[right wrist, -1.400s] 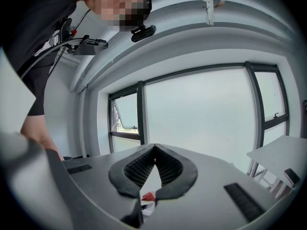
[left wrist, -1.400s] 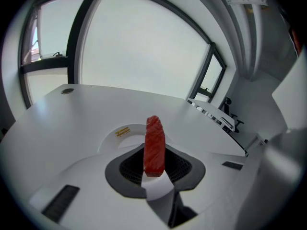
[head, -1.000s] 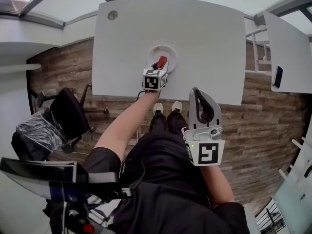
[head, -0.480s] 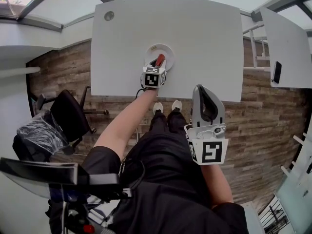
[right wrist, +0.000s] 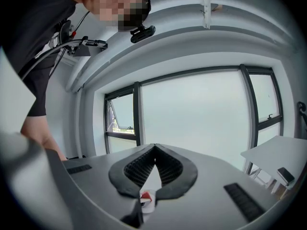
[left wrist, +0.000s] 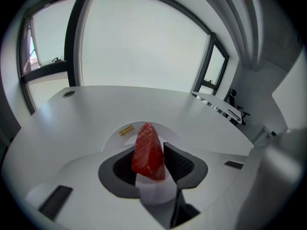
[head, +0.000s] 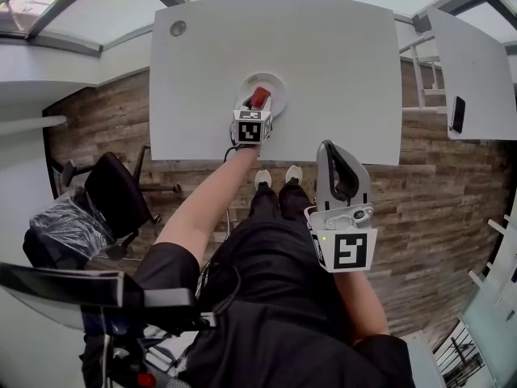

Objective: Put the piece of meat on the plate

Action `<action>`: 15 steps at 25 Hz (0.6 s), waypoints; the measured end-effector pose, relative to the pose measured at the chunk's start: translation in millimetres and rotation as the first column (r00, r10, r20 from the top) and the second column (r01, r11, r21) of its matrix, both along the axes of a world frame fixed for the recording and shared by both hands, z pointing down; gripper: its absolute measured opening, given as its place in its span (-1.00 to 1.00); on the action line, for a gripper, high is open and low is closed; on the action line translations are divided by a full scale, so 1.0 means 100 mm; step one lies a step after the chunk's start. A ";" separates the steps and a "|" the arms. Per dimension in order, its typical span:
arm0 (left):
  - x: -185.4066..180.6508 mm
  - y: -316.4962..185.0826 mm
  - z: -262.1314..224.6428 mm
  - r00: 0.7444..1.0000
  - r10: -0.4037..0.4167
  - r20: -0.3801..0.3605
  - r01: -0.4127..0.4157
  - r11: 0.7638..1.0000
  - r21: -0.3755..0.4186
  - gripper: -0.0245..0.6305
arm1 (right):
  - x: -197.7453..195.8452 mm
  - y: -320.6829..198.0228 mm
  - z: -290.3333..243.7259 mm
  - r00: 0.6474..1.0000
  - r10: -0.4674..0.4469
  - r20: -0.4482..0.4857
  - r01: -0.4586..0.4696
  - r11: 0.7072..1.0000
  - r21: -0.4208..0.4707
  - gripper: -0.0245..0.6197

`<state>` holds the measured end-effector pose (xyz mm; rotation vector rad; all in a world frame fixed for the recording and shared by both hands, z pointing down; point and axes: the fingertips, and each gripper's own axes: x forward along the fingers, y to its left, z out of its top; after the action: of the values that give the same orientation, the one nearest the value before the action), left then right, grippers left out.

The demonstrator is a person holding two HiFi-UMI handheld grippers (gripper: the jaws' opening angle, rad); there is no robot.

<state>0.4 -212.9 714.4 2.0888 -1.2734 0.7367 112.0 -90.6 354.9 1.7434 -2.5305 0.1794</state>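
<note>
Meat point(left wrist: 147, 151) sits gripped in your left tongs point(head: 257, 107), jaws just easing open, over the white plate point(head: 276, 83) on the table point(head: 339, 71), black office chair point(head: 121, 192) well apart, right tongs point(right wrist: 154, 150) closed, empty.

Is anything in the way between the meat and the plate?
No, nothing I can see. The piece of meat stands between the jaws of the left gripper, which have just been opening. It is already over the white plate, and nothing else shows on the plate.
</note>
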 end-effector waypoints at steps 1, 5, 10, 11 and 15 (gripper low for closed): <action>0.00 0.00 0.00 1.000 -0.003 -0.001 0.003 1.000 0.000 -0.52 | 0.01 0.00 0.00 1.000 0.001 0.000 -0.001 1.000 0.000 -0.91; 0.03 0.04 0.01 1.000 -0.002 -0.009 0.002 1.000 0.000 -0.38 | 0.01 0.03 0.01 1.000 0.006 -0.004 -0.006 1.000 -0.003 -0.91; -0.05 0.05 0.08 1.000 -0.012 0.023 0.012 1.000 -0.007 -0.16 | -0.04 0.07 0.04 1.000 0.003 -0.005 -0.003 1.000 -0.011 -0.91; -0.05 0.05 0.10 1.000 -0.013 0.024 0.013 1.000 -0.010 -0.13 | -0.03 0.08 0.04 1.000 0.005 -0.006 -0.005 1.000 -0.012 -0.91; -0.02 0.06 0.13 1.000 -0.004 0.022 0.004 1.000 -0.020 -0.05 | 0.00 0.10 0.04 1.000 0.020 -0.006 -0.020 1.000 -0.012 -0.91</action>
<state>-1.4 -207.2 727.2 2.0670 -1.2767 0.7695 112.0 -80.8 358.8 1.7629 -2.5028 0.1900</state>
